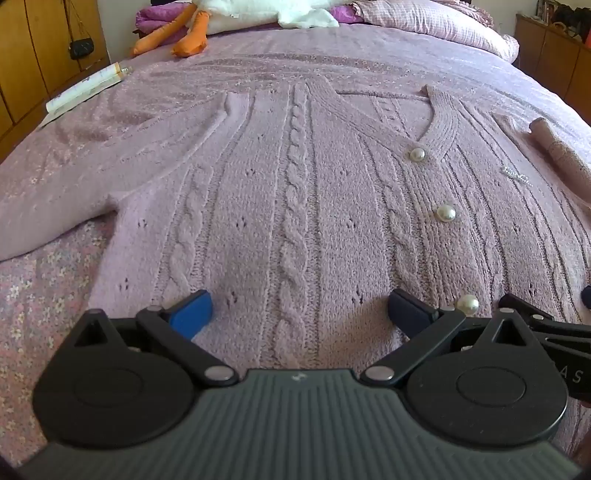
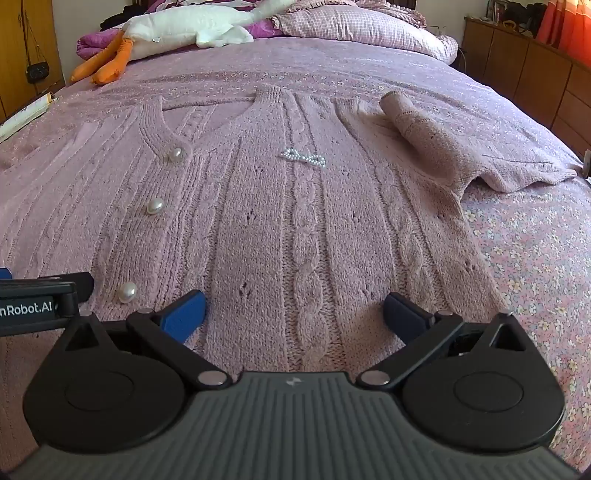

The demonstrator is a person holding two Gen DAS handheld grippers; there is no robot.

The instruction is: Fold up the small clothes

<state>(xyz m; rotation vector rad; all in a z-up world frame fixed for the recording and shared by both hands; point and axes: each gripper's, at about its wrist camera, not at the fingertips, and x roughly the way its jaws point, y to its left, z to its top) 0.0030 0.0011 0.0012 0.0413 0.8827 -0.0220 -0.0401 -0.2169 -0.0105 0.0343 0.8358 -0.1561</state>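
Left wrist view puts your left gripper (image 1: 299,314) at the bottom centre of the frame, its jaws spread wide and gripping nothing, the blue pads (image 1: 192,314) resting at the hem of the pink cable-knit cardigan (image 1: 295,192). At the lower right edge of that frame you can see part of your other tool, just beside a pearl button (image 1: 468,304) near the hem. In the right wrist view your right gripper (image 2: 295,314) sits bottom centre too, jaws likewise apart and empty, over the hem on the cardigan's other half; the left tool's black finger shows at the lower left edge.

The cardigan lies flat, front up, on the floral bedspread (image 2: 535,240) and fills the middle of both frames, hem towards you and V-neck away. Two more pearl buttons climb the placket to the neckline. A small beaded bow (image 2: 303,156) sits on the chest, centre of the right wrist frame. One sleeve (image 2: 421,136) is doubled over near the shoulder in the upper right of that frame, its cuff pointing away from you; the other spreads out across the left middle of the left wrist frame.

Farther off, a long pale box (image 1: 86,86) lies near the bed's edge at upper left. At the top, a white plush toy (image 2: 184,27) with orange legs lies beside a checked pillow (image 2: 358,26), with wooden cabinets (image 2: 524,66) at the upper right.
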